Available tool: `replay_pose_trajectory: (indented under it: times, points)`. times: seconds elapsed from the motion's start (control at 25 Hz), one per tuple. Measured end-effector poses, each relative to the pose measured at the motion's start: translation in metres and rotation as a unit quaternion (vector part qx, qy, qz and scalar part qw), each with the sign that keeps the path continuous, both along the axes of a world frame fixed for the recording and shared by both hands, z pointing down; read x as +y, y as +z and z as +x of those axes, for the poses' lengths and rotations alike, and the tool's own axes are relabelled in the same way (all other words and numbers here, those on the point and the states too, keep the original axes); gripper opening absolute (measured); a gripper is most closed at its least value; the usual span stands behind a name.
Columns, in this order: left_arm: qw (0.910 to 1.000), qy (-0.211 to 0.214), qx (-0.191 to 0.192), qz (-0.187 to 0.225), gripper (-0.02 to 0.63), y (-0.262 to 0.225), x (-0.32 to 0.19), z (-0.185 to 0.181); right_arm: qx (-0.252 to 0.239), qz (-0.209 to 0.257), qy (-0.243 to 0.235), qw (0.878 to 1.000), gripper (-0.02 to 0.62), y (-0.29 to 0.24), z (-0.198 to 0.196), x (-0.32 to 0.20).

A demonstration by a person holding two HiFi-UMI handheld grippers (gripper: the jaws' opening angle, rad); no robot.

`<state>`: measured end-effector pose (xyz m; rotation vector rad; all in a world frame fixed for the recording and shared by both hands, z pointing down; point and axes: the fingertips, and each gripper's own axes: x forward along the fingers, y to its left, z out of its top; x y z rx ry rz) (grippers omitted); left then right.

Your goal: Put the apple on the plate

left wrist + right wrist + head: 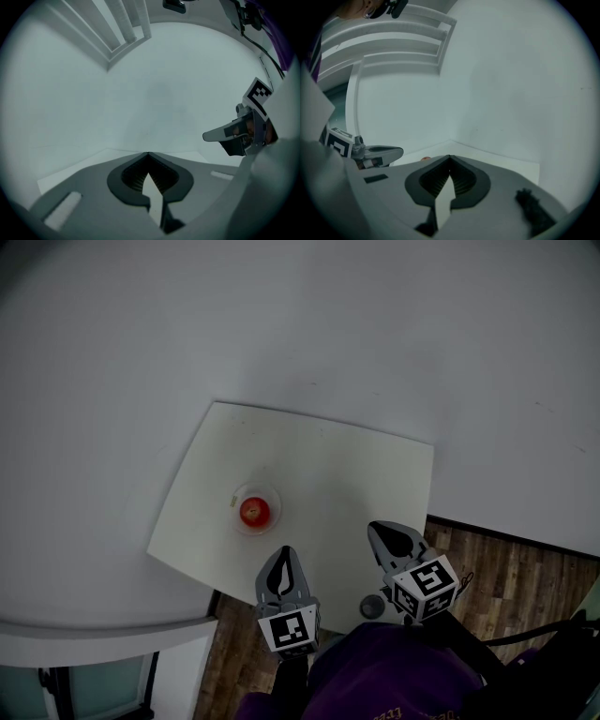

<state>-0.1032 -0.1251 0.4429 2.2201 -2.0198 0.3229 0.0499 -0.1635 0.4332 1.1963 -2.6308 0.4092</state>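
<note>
One apple (254,512), one plate (269,490), two tongs (284,551) (375,527)

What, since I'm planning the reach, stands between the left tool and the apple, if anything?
Nothing visible does: only bare table lies between the left tool and the apple, which sits on a small plate.

- No word, brand or number can be read with certainty in any view.
- The left tongs (284,551) carry the left marker cube (289,629), whose faces show a black-and-white square code pattern, not lettering.
- The right tongs (375,526) carry the right marker cube (425,587), with similar square code patterns.
- Orange print (394,712) runs along the purple garment (384,667) at the bottom edge of the head view, too small and cut off to read.
</note>
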Motion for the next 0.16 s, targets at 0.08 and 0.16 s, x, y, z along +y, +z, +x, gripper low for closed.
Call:
replay_pose_trajectory:
  times: [0.08,0.16]
  points:
    - [1.0000,0.001,0.001,-0.003,0.005,0.0000,0.0001,0.0005,0.000,0.000,0.001,1.000,0.011,0.0001,0.0005,-0.0002]
    - [1.0000,0.002,0.005,-0.007,0.005,-0.0002,0.0004,0.0016,0.000,0.000,0.002,1.000,0.011,0.0000,0.0011,-0.0006]
